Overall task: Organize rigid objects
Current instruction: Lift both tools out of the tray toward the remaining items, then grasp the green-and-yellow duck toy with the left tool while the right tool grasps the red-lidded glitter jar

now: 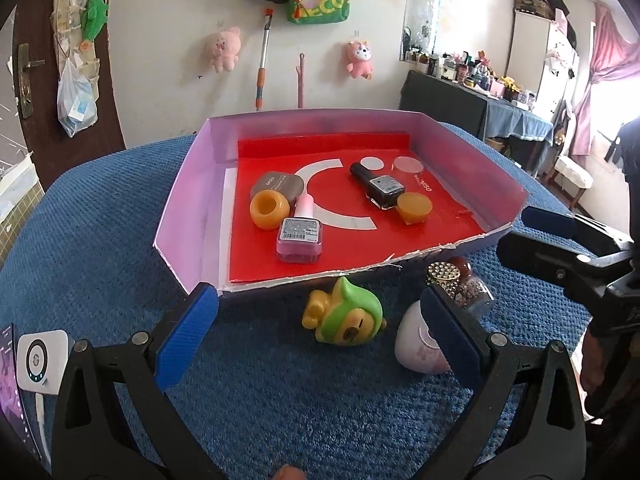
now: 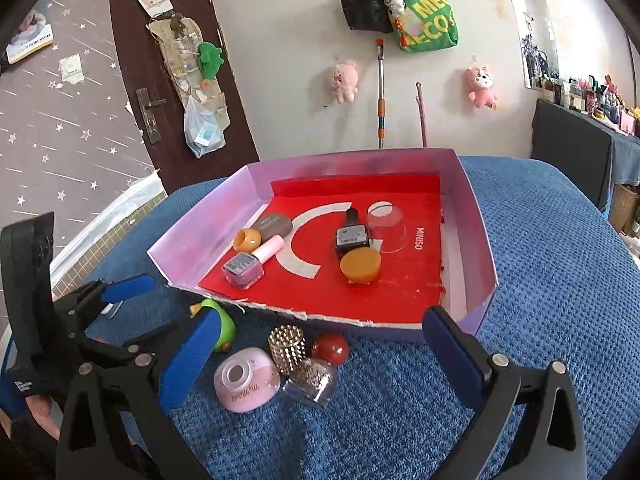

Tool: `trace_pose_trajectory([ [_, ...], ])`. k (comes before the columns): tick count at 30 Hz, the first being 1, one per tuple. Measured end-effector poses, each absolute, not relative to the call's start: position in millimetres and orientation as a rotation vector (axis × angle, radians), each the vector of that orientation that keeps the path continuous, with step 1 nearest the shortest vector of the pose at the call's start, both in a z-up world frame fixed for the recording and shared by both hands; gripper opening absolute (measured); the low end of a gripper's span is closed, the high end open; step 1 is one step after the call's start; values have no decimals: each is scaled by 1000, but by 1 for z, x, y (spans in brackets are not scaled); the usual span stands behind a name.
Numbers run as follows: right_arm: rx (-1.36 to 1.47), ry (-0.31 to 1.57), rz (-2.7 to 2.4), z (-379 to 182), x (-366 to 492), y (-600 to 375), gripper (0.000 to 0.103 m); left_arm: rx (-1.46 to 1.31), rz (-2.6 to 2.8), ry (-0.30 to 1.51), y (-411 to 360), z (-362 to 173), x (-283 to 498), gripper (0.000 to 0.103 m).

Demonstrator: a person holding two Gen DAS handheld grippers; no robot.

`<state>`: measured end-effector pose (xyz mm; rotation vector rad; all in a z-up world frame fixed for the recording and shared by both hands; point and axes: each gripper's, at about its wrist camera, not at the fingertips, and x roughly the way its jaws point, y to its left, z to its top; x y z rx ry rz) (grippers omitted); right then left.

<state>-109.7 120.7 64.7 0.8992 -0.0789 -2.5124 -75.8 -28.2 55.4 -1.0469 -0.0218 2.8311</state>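
A pink-walled tray (image 1: 188, 196) (image 2: 476, 240) with a red floor holds a pink polish bottle (image 1: 299, 240) (image 2: 244, 270), a black bottle (image 1: 378, 186) (image 2: 351, 236), an orange ring (image 1: 269, 210), an orange lid (image 1: 414, 208) (image 2: 360, 266), a grey case (image 1: 276, 186) and a clear cup (image 2: 387, 228). In front of it on the blue cloth lie a green-yellow toy (image 1: 346, 318) (image 2: 222, 328), a pink jar (image 1: 416, 346) (image 2: 246, 380), a studded glitter bottle (image 1: 460, 284) (image 2: 298, 354) and a red ball (image 2: 330, 348). My left gripper (image 1: 316, 334) is open around the toy. My right gripper (image 2: 320, 356) is open above the jar and bottle.
The tray sits on a round table under a blue textured cloth (image 1: 100, 240). A white device (image 1: 40, 360) lies at the left edge. Behind are a wall with plush toys (image 1: 224, 48), a brown door (image 2: 160, 80) and a cluttered dresser (image 1: 480, 80).
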Motion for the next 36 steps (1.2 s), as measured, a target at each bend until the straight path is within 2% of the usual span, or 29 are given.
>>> trace_pose_trajectory([
  [6,910,-48,-2534,58,-105,121,103,-1066,2824,-33,-29,51,-73,103],
  [12,946,-23,-2530,48,-104,121,91,-1097,2816,-72,-34,44,-75,103],
  [29,1026,161,-2565,23,-97,107,90,-1193,2791,-94,-34,25,-88,103],
  [36,1057,153,-2556,16,-101,107,88,-1210,2782,-105,-33,24,-92,103],
])
